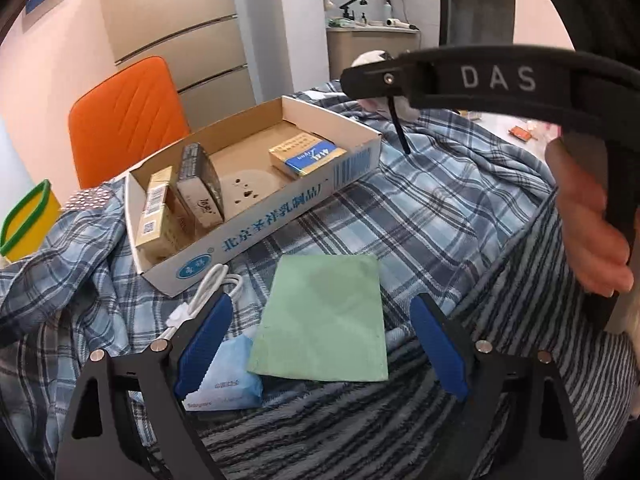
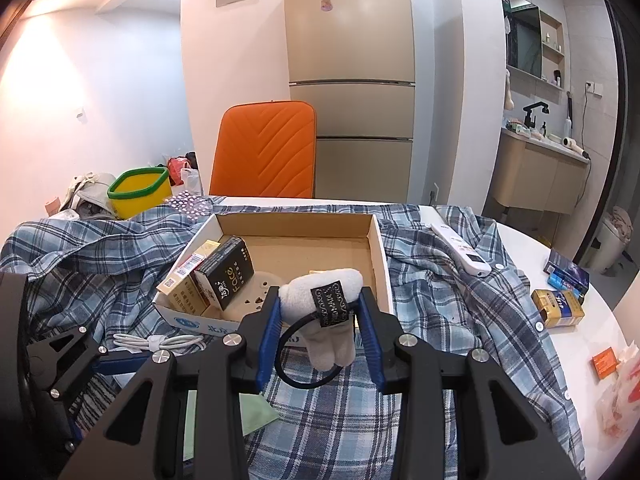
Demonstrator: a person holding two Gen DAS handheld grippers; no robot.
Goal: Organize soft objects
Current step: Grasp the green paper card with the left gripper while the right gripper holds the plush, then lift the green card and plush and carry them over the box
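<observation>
The black gripper arm reaching across above the cardboard box carries the white letters "DAS". Inside the box, at its left end, a black carton reads "Face" in pale letters beside some Chinese characters, and the box's own front wall bears blue Chinese print next to a round blue logo, upside down from here. Just in front of the box, the light blue tissue pack has small lettering along its edge, too blurred to read.
</observation>
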